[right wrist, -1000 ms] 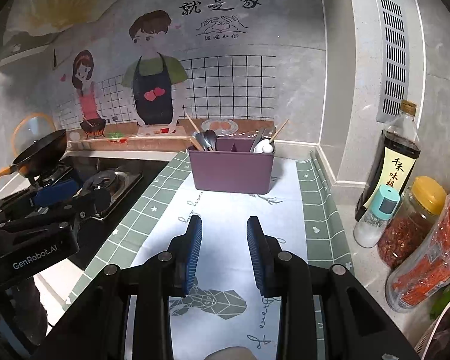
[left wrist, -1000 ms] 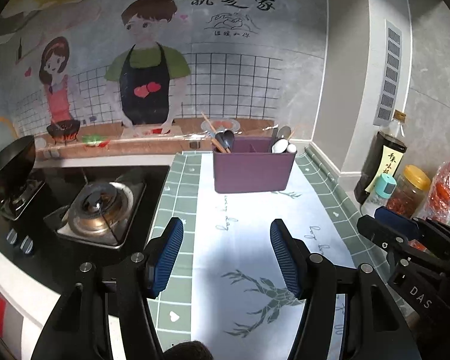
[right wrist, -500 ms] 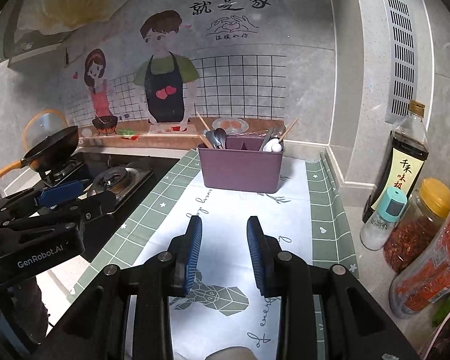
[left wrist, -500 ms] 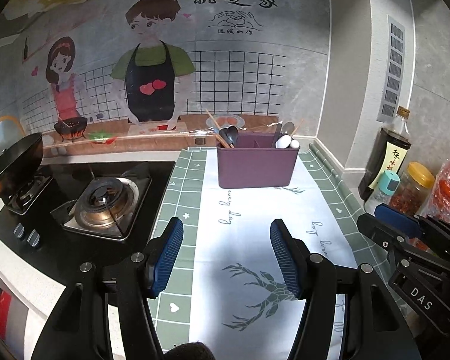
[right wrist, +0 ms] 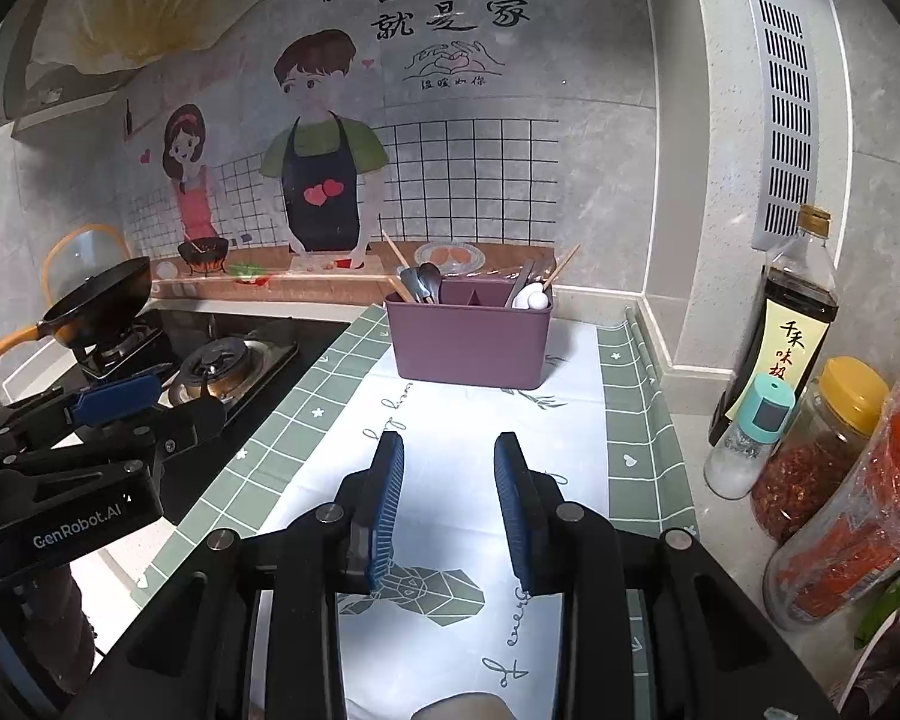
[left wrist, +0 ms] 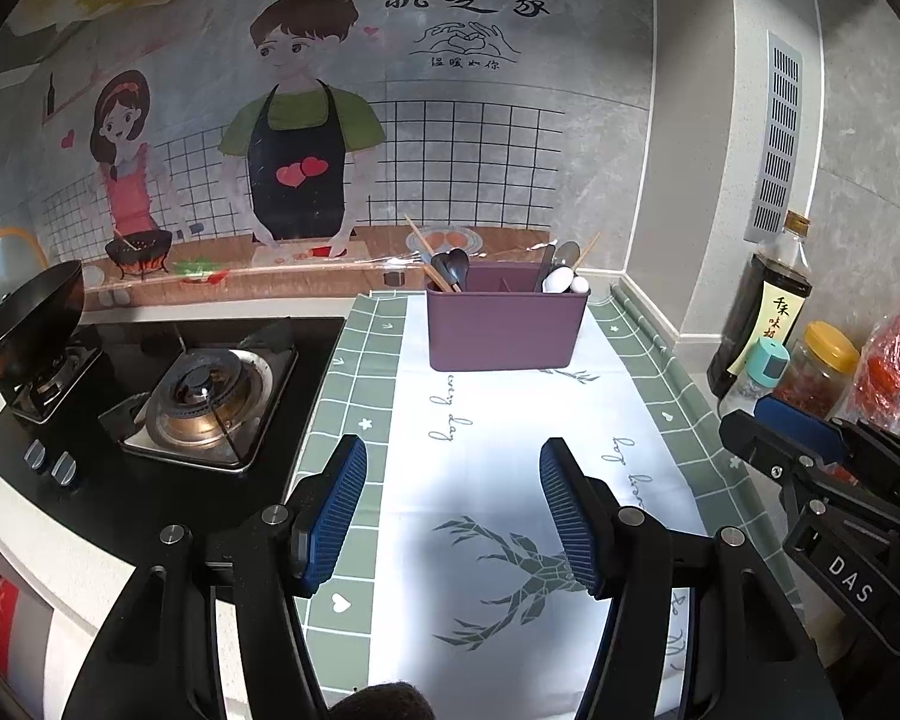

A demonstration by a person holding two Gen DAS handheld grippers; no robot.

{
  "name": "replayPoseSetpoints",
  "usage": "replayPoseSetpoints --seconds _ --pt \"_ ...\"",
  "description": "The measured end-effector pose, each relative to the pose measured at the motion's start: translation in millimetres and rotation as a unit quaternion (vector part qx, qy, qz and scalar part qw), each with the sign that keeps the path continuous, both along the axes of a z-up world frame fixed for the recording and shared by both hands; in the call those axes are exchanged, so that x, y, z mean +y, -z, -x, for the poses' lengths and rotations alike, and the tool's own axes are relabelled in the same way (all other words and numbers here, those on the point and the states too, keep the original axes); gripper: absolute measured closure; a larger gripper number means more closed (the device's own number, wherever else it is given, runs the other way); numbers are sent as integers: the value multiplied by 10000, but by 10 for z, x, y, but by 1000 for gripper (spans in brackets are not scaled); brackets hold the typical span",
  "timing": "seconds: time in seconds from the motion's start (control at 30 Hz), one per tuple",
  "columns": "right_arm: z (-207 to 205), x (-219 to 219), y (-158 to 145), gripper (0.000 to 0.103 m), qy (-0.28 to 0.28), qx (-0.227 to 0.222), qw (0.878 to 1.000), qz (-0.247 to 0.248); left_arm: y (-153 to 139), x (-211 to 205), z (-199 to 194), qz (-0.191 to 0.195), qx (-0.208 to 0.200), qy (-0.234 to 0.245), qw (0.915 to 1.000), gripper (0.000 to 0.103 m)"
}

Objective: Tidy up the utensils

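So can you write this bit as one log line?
left gripper: open, empty | right gripper: open, empty | purple caddy: utensils inside

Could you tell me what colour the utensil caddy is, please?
The caddy is purple, plain and unpatterned; the right wrist view shows it best.
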State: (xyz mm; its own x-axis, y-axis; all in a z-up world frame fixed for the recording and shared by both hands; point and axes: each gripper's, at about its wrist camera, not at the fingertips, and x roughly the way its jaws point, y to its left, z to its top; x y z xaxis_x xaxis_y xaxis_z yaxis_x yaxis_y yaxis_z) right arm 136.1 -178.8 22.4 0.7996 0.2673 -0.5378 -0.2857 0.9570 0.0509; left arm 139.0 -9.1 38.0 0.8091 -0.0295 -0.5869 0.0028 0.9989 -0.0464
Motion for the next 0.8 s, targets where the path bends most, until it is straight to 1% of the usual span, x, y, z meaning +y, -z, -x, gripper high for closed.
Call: replayPoseSetpoints --seconds 0.27,0.57,0.73,0.8 --pt "-12 -1 -16 73 51 16 10000 -40 25 13 41 6 44 -53 10000 42" --pt "-39 -1 -63 72 128 -77 9999 -31 44 11 34 -50 52 -63 10000 42" --pt "-81 6 -39 72 135 -30 9999 2 50 19 -30 -114 -7 -122 9999 42" --pt "-119 15 -16 72 156 6 9999 44 66 43 -81 -85 14 -133 9999 42"
